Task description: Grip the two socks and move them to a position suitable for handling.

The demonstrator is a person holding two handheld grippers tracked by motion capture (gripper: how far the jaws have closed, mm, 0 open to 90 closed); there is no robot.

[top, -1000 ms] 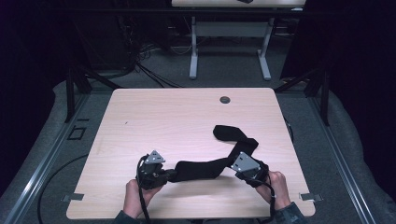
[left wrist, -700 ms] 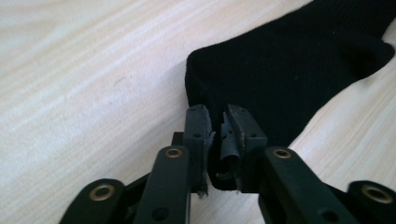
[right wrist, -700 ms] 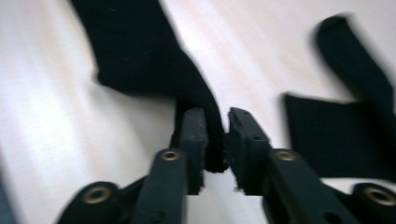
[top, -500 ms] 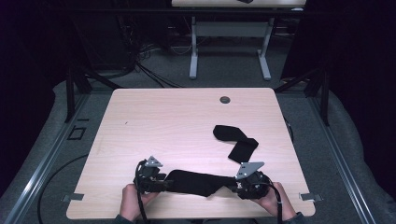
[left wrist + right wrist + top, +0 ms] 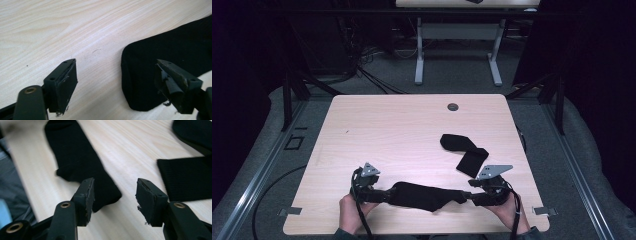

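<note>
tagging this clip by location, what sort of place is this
Probably a lab or studio set up for recording, not a home: a bare wooden table with a cable hole, dark curtains around it, loose cables on grey carpet, and a second desk behind.

Black sock (image 5: pixel 82 167) before parted jaws

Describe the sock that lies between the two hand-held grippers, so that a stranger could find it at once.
Look at the pale wooden table and go to its near edge, where the person's hands come in. There a black sock lies stretched out flat, parallel to that edge. The other black sock, farther back on the right, is bent, while this one lies straight.
</note>
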